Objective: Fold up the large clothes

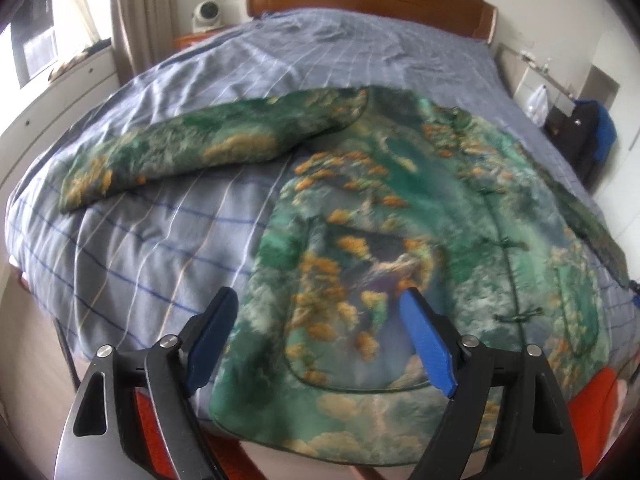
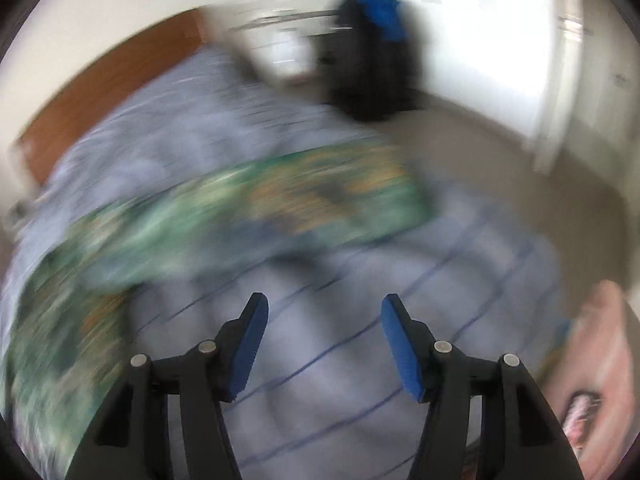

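Lying spread on the bed (image 1: 132, 240), a green printed jacket (image 1: 400, 216) covers the right half of the blue striped cover, its hem at the near edge and one sleeve (image 1: 192, 152) stretched toward the left edge. Above the hem hovers the left gripper (image 1: 320, 312), jaws wide and empty. Farther right, the right gripper (image 2: 324, 316) hangs over bare cover near the bed's right edge, jaws partly apart, nothing between them; its view is blurred.
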Tool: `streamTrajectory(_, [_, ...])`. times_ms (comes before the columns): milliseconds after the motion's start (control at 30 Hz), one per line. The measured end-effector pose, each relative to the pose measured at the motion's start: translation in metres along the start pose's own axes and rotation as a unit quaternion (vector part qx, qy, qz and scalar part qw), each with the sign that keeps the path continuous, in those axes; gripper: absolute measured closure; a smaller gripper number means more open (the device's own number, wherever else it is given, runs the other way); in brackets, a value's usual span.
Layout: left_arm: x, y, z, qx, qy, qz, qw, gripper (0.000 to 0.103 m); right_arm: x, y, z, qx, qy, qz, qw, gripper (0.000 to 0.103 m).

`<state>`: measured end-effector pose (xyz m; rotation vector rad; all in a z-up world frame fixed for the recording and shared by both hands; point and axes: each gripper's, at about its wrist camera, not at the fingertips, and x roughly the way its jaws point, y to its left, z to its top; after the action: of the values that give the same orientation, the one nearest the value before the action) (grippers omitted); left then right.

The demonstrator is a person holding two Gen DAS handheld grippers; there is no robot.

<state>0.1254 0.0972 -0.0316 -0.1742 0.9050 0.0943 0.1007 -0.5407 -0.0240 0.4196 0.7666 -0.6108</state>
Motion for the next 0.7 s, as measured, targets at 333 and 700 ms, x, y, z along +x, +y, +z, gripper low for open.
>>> streamTrajectory(333, [-0.079, -0.063, 0.003, 0.037, -0.104, -0.111, 0.9877, 0.003, -0.094, 0.18, -0.143, -0.191, -0.035, 0.216, 0.957, 0.039])
streamTrajectory(700, [-0.046, -0.097, -0.038, 0.039, -0.066, -0.096, 0.9924, 0.001, -0.114, 0.204, -0.188, -0.271, -0.062, 0.221, 0.935, 0.026])
